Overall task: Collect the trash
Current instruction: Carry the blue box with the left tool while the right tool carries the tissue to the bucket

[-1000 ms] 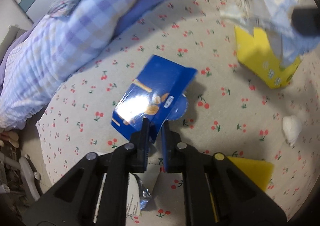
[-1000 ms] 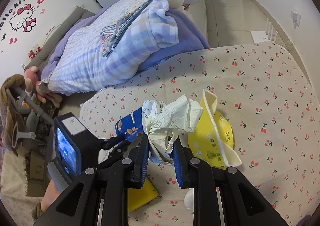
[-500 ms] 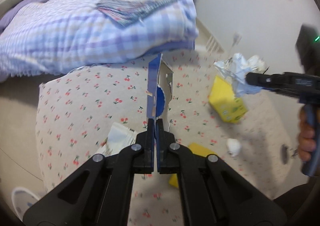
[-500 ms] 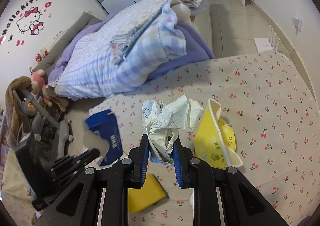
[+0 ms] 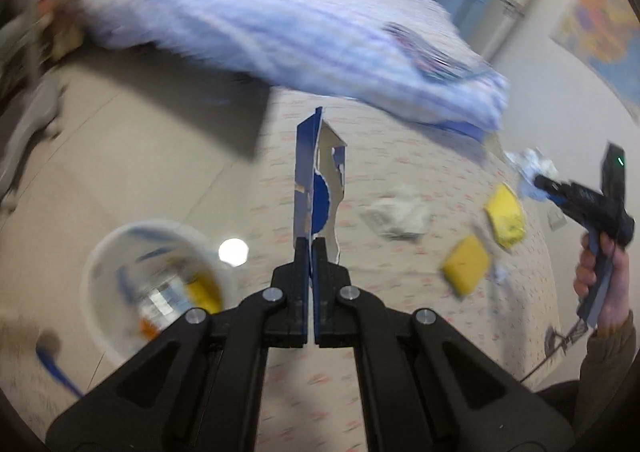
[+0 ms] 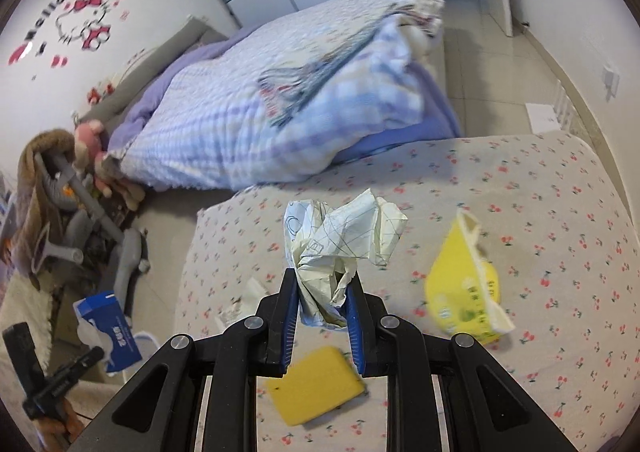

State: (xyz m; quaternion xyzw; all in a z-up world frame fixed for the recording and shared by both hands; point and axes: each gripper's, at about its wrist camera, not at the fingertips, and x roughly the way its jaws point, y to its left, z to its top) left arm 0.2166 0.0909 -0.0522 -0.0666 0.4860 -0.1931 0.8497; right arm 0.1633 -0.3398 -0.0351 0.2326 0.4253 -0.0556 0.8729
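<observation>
My left gripper (image 5: 312, 248) is shut on a torn, flattened blue box (image 5: 310, 179), which stands edge-on above the floor beside the cherry-print mattress (image 5: 400, 312). A white bin (image 5: 120, 232) with trash inside sits on the floor just below and to the left. My right gripper (image 6: 322, 292) is shut on a crumpled wad of white lined paper (image 6: 344, 236), held above the mattress. The right wrist view shows the blue box (image 6: 108, 328) at lower left. The left wrist view shows the right gripper (image 5: 576, 195) at far right.
On the mattress (image 6: 540, 219) lie a torn yellow carton (image 6: 464, 292), a flat yellow piece (image 6: 316, 384) and a white wrapper (image 6: 240, 304). A bed with a checked quilt (image 6: 280, 99) stands behind. Grey gear and soft toys (image 6: 72, 211) crowd the floor at left.
My left gripper has swung left off the mattress with the blue box, rolling it edge-on, and the white bin has come into view. My right gripper has risen a little with the paper.
</observation>
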